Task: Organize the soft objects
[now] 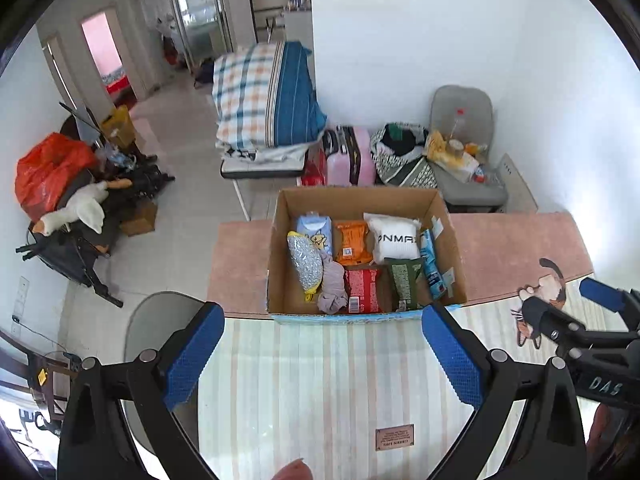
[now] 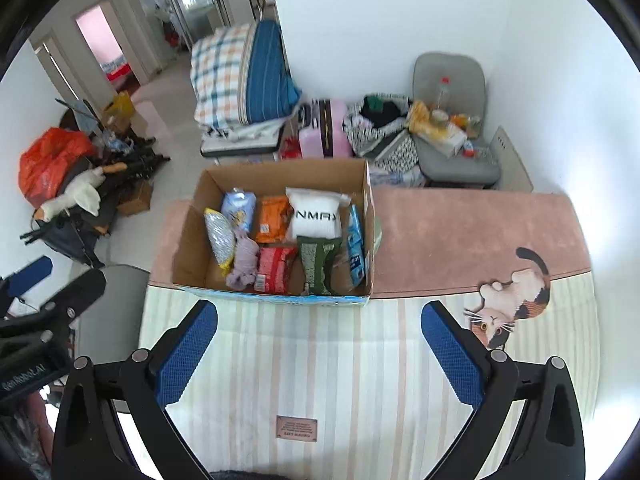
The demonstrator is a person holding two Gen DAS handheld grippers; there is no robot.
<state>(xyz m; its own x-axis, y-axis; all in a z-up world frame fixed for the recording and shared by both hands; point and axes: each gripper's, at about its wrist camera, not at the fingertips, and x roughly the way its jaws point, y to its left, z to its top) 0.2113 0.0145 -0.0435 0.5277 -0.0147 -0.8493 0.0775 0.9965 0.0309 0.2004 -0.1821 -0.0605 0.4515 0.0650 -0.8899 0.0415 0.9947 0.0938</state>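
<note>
An open cardboard box (image 1: 276, 240) (image 2: 192, 232) stands on the mat-covered table. Inside lie several soft packs: a white pillow pack (image 1: 394, 240) (image 2: 318, 218), an orange pack (image 1: 352, 242) (image 2: 274, 218), a red pack (image 1: 362, 290) (image 2: 274, 270), a dark green pack (image 1: 406, 282) (image 2: 318, 264), a silver pouch (image 1: 306, 264) (image 2: 219, 236), a lilac cloth (image 1: 332, 288) (image 2: 244, 264) and blue packs. My left gripper (image 1: 320, 356) is open and empty, just short of the box. My right gripper (image 2: 320, 354) is open and empty, in front of the box.
The striped mat (image 1: 320, 380) (image 2: 320, 360) has a cat picture (image 2: 508, 300) at the right. Pink cloth (image 2: 460, 236) covers the far table part. Beyond stand a grey chair (image 2: 452, 120), a pink suitcase (image 2: 324, 128), folded bedding (image 2: 240, 80) and clutter at the left (image 2: 60, 184).
</note>
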